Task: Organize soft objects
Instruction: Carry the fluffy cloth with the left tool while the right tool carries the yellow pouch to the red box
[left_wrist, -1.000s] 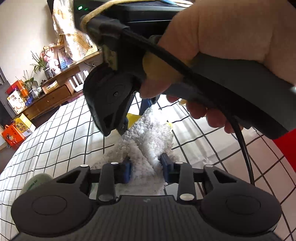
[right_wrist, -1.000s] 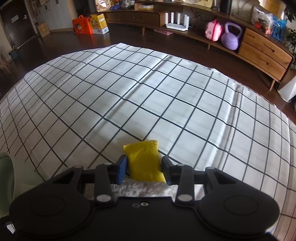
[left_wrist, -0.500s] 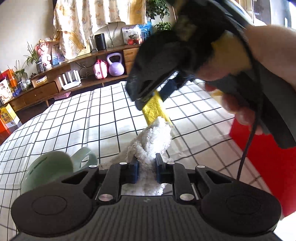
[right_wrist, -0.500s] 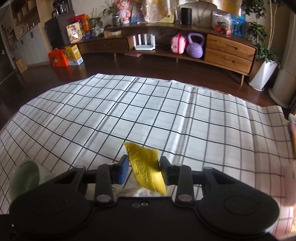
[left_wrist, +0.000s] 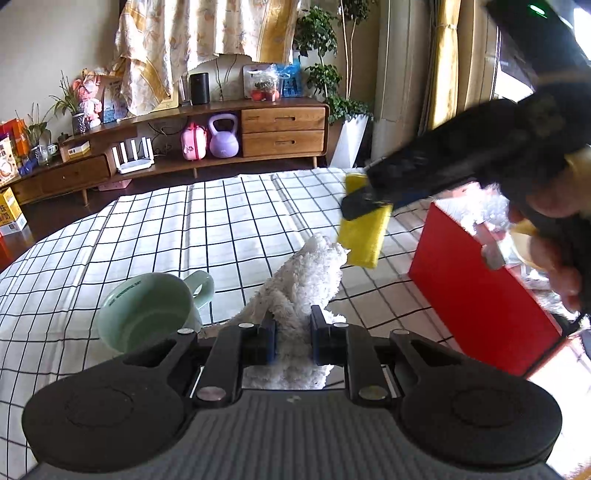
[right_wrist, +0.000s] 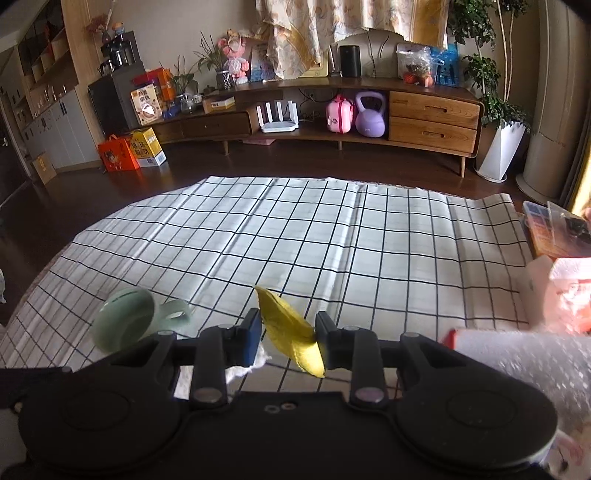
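Observation:
A white fluffy towel stands up from between the pads of my left gripper, which is shut on it above the checked cloth. Its top end reaches a yellow cloth. That yellow cloth hangs tilted between the pads of my right gripper, whose jaws are closing on it; the cloth is off the table. In the left wrist view the right gripper comes in from the upper right, held by a hand. A bit of the white towel shows below the right gripper's left pad.
A pale green mug lies tipped on the checked cloth, left of both grippers. A red box with white fluffy stuff in it stands at the right. A wooden sideboard runs along the far wall.
Both grippers have risen and swung right, lifting the white towel and the yellow cloth off the table. The left jaws closed tighter on the towel. The red box and mug came into view.

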